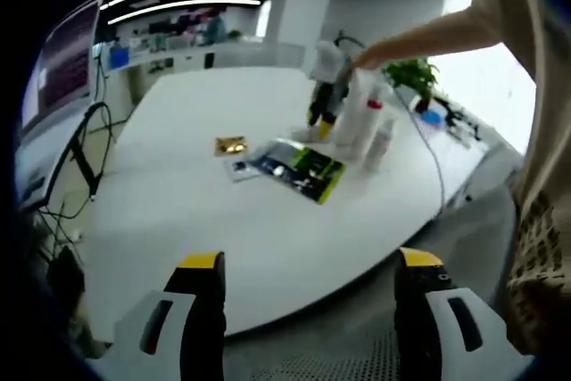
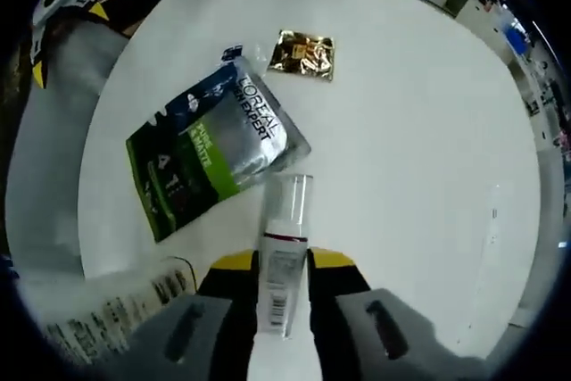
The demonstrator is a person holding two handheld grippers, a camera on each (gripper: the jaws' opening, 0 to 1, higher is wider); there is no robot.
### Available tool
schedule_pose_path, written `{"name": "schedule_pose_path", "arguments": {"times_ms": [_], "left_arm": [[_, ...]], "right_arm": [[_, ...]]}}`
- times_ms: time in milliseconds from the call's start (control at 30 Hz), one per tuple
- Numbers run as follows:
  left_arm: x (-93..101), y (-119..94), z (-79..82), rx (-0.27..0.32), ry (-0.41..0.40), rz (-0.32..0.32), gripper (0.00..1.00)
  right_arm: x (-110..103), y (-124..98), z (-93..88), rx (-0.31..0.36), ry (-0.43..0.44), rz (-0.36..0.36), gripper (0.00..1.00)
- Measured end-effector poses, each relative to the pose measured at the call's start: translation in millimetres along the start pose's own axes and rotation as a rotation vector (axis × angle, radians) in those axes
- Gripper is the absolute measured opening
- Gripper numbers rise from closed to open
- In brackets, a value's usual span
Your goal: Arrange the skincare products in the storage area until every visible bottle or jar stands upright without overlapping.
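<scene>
Right gripper [image 2: 284, 267] clamps a clear-capped bottle [image 2: 285, 247] (over the table [image 2: 419, 131]); left gripper [image 1: 308, 265] gapes

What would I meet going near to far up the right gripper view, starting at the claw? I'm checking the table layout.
Right claw, shut on the clear-capped bottle → green and silver L'Oreal sachet → small gold packet → far rim of the white table.

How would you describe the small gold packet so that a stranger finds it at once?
On the white table, look just beyond the big green and silver pouch. The gold packet lies flat there, apart from the pouch. It is the only shiny gold item, and much smaller than the pouch.
</scene>
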State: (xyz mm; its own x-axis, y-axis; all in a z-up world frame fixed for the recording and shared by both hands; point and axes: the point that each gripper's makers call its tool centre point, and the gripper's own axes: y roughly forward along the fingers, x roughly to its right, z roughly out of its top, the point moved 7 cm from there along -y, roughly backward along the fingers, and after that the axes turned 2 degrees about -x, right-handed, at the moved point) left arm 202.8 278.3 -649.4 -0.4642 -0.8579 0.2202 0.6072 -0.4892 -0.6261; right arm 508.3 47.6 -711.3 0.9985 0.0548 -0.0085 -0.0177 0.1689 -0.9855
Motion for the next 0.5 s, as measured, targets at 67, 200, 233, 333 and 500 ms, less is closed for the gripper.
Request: {"name": "schedule_pose_path", "arguments": {"times_ms": [67,200,233,333,500], "left_arm": [[1.3,0.1,1.4,0.0,0.0,0.0,0.75],[1.6,0.2,1.7,-0.001,-0.001,-0.001,0.75],[1.3,0.2,1.4,-0.001,-0.001,-0.001,0.75],[1.4,0.4,1.0,-0.004,-0.001,-0.001,0.75],[2.3,0.7,1.7,-0.008,-0.002,-0.001,0.74]], "right_arm": [[0.0,2.6,-0.8,-0.013,-0.005,-0.002,0.21],[1.3,5.4,-0.8,-0.043,-0.023,-0.02,0.21],[1.6,6.5,-1.3,-0.047,-0.031,-0.023,0.21],[2.2,6.4,-1.1,-0.059,-0.044,-0.019,0.21],[3.4,5.5,-2.8,-0.055,-0.022,-0.002,0.21]]}}
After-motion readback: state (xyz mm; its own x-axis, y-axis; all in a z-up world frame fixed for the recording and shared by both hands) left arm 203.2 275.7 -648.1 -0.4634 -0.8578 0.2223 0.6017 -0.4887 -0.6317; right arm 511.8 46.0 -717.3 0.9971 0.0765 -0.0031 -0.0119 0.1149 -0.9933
